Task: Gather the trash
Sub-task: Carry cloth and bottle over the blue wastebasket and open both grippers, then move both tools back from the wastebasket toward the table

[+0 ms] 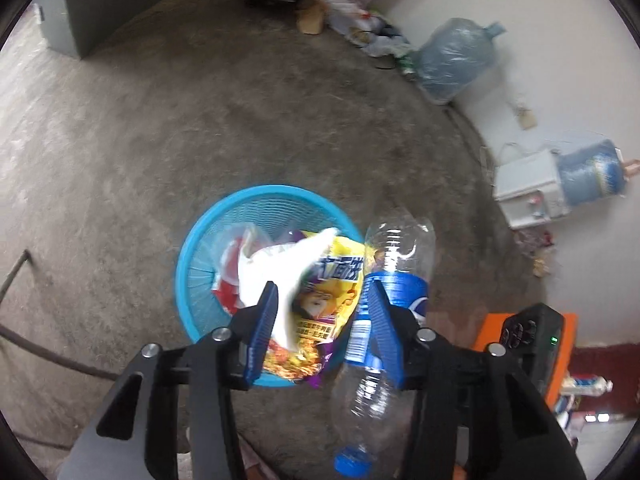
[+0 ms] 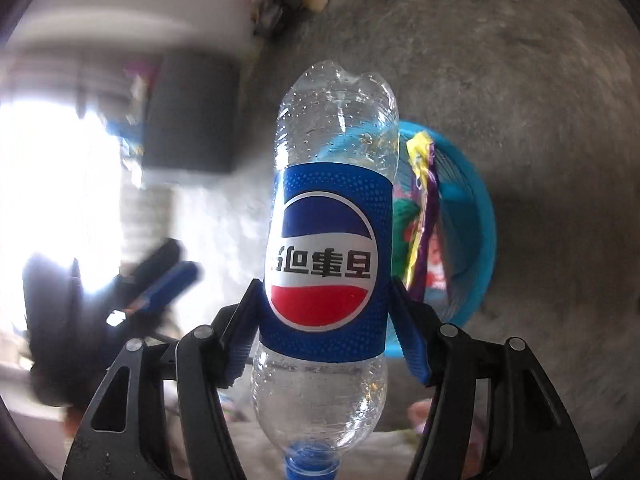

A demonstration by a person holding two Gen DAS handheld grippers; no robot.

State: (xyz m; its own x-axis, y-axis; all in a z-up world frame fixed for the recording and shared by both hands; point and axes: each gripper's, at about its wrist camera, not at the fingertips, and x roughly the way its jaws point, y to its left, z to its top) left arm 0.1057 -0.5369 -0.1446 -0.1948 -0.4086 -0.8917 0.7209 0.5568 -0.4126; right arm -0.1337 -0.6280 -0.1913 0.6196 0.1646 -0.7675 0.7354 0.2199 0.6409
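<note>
the left claw (image 1: 324,316) hangs over a blue basket (image 1: 192,256) that stands on the concrete floor (image 1: 120,152). its fingers are spread, with a white tissue (image 1: 280,268) lying against the left finger; whether the tissue is pinched cannot be told. in the basket lie red-and-white wrappers (image 1: 228,264) at the left, the tissue in the middle, and a yellow noodle packet (image 1: 320,300) that leans over the near rim. just right of the basket, a clear bottle (image 1: 384,320) with a blue label hangs cap-down, its base up, beside the left claw's right finger. far right along the wall stand two big water jugs (image 1: 452,60) and a white box (image 1: 528,188).

in the right wrist view the left claw (image 2: 160,292) shows blurred at the left. the right claw (image 2: 324,328) is pressed onto the bottle (image 2: 324,256), its fingers (image 2: 412,344) gripping the blue label on both sides. the bottle is upside down, blue cap near, dented base far, with droplets inside and no visible liquid. to its right the basket (image 2: 476,232) sits on the floor, the yellow and purple packet (image 2: 420,184) standing up against its near side. the bottle is outside the basket, held in the air just left of it.
</note>
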